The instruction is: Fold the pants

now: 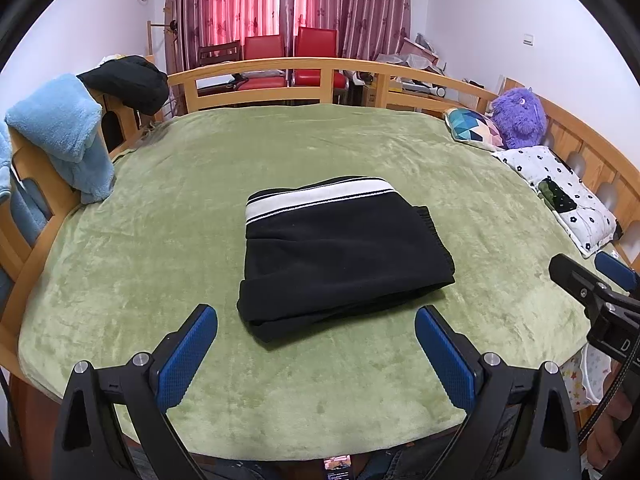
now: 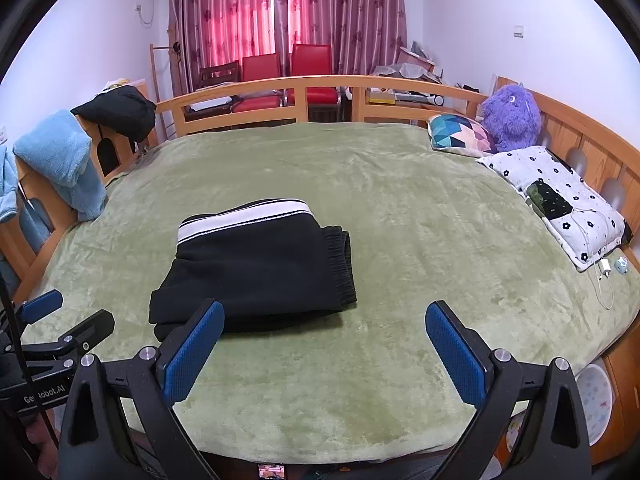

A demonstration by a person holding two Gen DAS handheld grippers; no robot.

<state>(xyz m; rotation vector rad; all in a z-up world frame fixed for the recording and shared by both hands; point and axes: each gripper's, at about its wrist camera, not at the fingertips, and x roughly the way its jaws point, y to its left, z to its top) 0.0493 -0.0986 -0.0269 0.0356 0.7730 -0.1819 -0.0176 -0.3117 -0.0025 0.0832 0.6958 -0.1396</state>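
Observation:
Black pants (image 1: 340, 256) with a white-striped waistband lie folded into a compact rectangle on the green blanket (image 1: 280, 380), cuffs at the right edge of the stack. My left gripper (image 1: 316, 330) is open, held just short of the stack's near edge, with nothing between its blue pads. In the right wrist view the same pants (image 2: 260, 268) sit left of centre. My right gripper (image 2: 324, 330) is open and empty over bare blanket (image 2: 400, 240); its left finger overlaps the stack's near edge. Each gripper shows at the edge of the other's view: right gripper (image 1: 592, 268), left gripper (image 2: 68, 312).
A wooden bed rail (image 1: 280, 68) rings the bed. A blue fleece (image 1: 60, 128) and a dark garment (image 1: 128, 80) hang over the left rail. A patterned cushion (image 1: 472, 128), a purple plush toy (image 1: 520, 116) and a flowered pillow (image 1: 560, 192) lie at the right. Red chairs stand behind.

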